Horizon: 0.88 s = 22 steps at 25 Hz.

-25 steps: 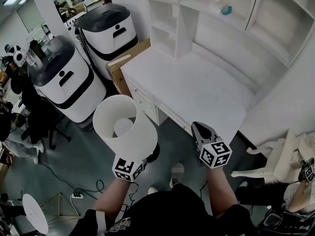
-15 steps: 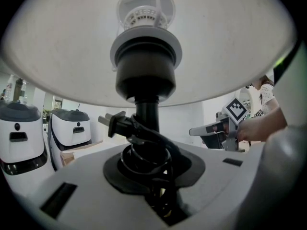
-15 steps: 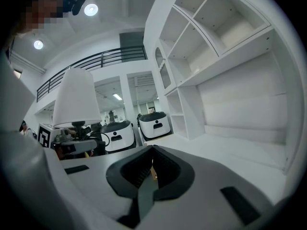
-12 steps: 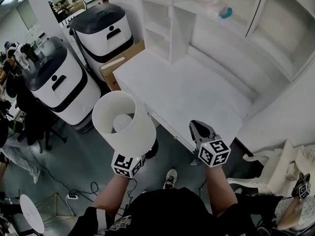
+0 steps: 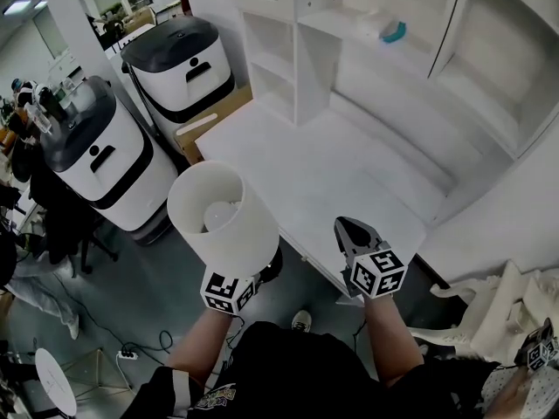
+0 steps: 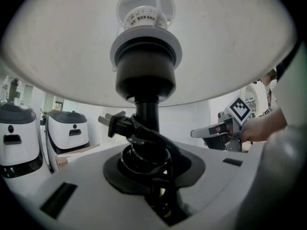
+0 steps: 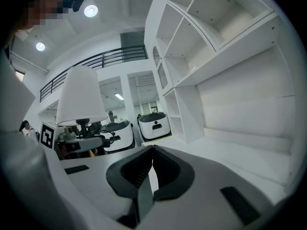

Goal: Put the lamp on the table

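Observation:
The lamp (image 5: 223, 216) has a white drum shade, a black stem and a black cord with its plug wound round the stem (image 6: 144, 128). My left gripper (image 6: 153, 181) is shut on the cord-wrapped stem and holds the lamp upright over the floor, just off the near left corner of the white table (image 5: 349, 173). In the head view the shade hides the jaws of the left gripper (image 5: 249, 273). My right gripper (image 5: 349, 232) is shut and empty, hovering at the table's near edge. The right gripper view shows the shut right gripper (image 7: 152, 150), with the lamp (image 7: 81, 99) to its left.
Two white-and-black machines (image 5: 179, 59) (image 5: 96, 151) stand left of the table, with a cardboard box (image 5: 210, 120) against its end. White shelves (image 5: 288, 51) rise behind the tabletop; a teal object (image 5: 393, 31) lies on one. A white chair (image 5: 489, 295) is at lower right.
The table has drawn nearer below both grippers. The lamp stays in the left gripper and now sits closer to the table's corner. The right gripper stays shut.

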Each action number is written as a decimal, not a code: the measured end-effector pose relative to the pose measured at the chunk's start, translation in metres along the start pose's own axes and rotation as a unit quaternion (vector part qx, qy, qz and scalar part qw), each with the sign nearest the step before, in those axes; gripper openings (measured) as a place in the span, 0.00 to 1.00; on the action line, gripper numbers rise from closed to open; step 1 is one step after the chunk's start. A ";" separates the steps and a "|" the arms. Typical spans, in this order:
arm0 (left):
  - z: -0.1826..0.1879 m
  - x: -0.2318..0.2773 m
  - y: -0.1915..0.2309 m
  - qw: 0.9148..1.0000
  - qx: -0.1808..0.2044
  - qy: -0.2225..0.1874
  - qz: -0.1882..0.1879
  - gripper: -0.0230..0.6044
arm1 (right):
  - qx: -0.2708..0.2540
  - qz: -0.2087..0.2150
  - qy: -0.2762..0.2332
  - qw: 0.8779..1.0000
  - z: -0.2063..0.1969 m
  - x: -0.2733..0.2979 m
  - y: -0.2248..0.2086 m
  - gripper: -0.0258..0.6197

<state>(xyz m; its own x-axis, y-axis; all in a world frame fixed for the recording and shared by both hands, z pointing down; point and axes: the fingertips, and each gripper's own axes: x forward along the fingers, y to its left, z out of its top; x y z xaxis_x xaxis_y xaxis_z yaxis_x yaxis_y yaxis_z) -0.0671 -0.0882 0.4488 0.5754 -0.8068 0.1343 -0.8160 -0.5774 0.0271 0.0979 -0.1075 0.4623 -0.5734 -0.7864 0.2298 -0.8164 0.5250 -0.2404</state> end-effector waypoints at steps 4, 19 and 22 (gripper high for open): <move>0.006 0.017 0.000 1.000 0.004 0.002 -0.006 0.20 | 0.002 0.001 0.000 1.000 0.004 0.003 -0.009 0.08; 0.015 0.092 0.010 1.000 0.021 -0.007 -0.017 0.20 | 0.025 -0.011 -0.003 1.000 0.009 0.029 -0.056 0.08; 0.009 0.114 0.023 0.999 0.027 -0.009 -0.022 0.20 | 0.027 -0.022 -0.001 0.999 0.008 0.045 -0.070 0.08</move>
<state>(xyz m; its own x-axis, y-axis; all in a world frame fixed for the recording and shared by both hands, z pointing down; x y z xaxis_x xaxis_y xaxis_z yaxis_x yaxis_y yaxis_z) -0.0201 -0.1946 0.4557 0.6118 -0.7825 0.1154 -0.7862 -0.6177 -0.0203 0.1300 -0.1820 0.4816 -0.5362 -0.8096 0.2389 -0.8362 0.4709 -0.2810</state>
